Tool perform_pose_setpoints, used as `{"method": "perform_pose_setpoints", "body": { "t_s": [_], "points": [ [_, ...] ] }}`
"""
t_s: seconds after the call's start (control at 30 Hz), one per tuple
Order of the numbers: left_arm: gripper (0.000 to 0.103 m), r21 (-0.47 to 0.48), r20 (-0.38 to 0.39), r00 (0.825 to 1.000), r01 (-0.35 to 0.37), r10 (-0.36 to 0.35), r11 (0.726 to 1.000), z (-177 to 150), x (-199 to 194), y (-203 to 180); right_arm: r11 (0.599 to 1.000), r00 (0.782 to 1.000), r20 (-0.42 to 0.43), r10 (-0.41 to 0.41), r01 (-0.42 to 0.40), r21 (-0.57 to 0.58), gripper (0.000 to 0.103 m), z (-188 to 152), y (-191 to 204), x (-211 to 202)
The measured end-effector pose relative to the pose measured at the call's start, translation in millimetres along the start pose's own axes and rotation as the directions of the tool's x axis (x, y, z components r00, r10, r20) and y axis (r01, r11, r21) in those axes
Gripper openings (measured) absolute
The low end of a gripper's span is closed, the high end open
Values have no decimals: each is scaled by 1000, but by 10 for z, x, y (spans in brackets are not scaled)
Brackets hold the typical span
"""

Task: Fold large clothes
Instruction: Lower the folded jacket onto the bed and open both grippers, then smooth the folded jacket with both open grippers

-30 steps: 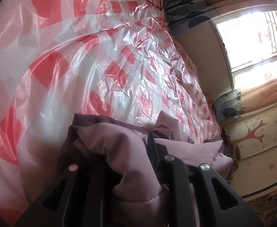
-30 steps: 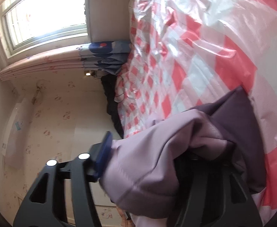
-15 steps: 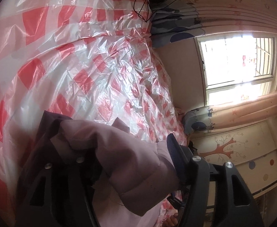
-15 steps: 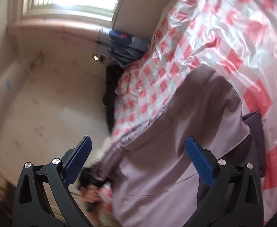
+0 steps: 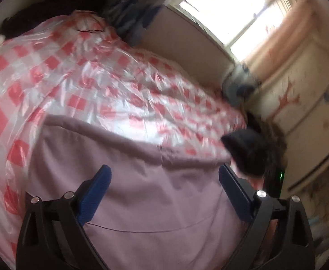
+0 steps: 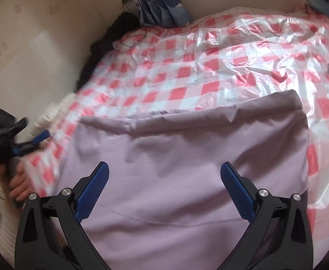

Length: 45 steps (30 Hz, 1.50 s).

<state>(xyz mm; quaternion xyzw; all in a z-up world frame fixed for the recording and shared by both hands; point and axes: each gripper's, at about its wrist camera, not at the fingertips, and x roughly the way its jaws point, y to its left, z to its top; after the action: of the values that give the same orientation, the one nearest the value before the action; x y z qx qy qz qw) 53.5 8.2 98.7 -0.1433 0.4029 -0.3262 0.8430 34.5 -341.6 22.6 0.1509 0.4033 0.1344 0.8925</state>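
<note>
Lilac garment (image 6: 187, 168) lies smooth, rectangular on crinkly checked plastic sheet (image 6: 220, 67).

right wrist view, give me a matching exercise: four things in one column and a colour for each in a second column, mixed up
Things:
1. garment
2. plastic sheet
3. gripper pads
4. pile by the wall

Colours:
A. black
B. blue
C. red and white check
D. pale purple

Pairs: 1-D, 2-C, 3-B, 4-A
</note>
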Motion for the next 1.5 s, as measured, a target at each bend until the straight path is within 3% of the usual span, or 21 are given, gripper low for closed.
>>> {"method": "perform_pose_setpoints", "body": {
  "t_s": [0.13, 0.2, 0.33, 0.57, 0.7, 0.83, 0.9, 0.97, 1.03, 1.1, 1.23, 1.33, 1.43, 1.5],
  "points": [
    [92, 172, -127, 988, -63, 85, 983, -253, 732, -265, 994, 994, -65, -90, 86, -70, 96, 83, 30, 530],
    [92, 153, -171, 977, -103, 129, 983, -217, 1107, -198, 987, 987, -89, -137, 128, -97, 96, 152, 19, 766],
    [92, 92, -177, 965, -178, 192, 980, -14, 1492, 51, 976, 970, -134, -205, 193, -98, 96, 357, -138, 1217],
    [92, 145, -217, 918, -308, 333, 941, 153, 2185, 290, 982, 962, -207, -178, 188, 27, 97, 646, -613, 1821],
    [95, 126, -231, 923, -285, 307, 950, 110, 2322, 402, 983, 965, -227, -132, 156, 94, 97, 709, -819, 1959],
    [95, 166, -224, 915, -303, 335, 939, 106, 2246, 286, 979, 947, -280, -157, 187, 83, 97, 767, -747, 1767],
    [95, 156, -203, 925, -294, 322, 943, 130, 2139, 263, 981, 965, -206, -164, 182, 71, 97, 781, -647, 1375],
    [95, 140, -188, 933, -284, 307, 948, 103, 2107, 303, 973, 965, -137, -222, 228, 27, 97, 719, -615, 1094],
    [95, 144, -182, 934, -284, 308, 948, 64, 2142, 306, 959, 952, -129, -278, 283, 20, 97, 570, -791, 1080],
    [96, 140, -173, 942, -266, 289, 954, 56, 2154, 274, 970, 966, -128, -225, 234, 62, 97, 384, -1031, 1195],
    [95, 170, -161, 931, -302, 329, 938, 33, 2110, 219, 965, 961, -109, -256, 260, 25, 97, 362, -972, 1186],
    [95, 141, -138, 937, -302, 321, 943, 14, 1699, 128, 975, 974, -75, -215, 219, 45, 97, 344, -788, 819],
    [95, 162, -46, 959, -269, 280, 949, -105, 970, -65, 985, 986, 20, -166, 167, -54, 97, 179, -272, 229],
    [95, 176, 14, 959, -281, 283, 943, -267, 491, -136, 978, 986, 44, -160, 164, -127, 97, -18, 15, -8]
  ]
}}
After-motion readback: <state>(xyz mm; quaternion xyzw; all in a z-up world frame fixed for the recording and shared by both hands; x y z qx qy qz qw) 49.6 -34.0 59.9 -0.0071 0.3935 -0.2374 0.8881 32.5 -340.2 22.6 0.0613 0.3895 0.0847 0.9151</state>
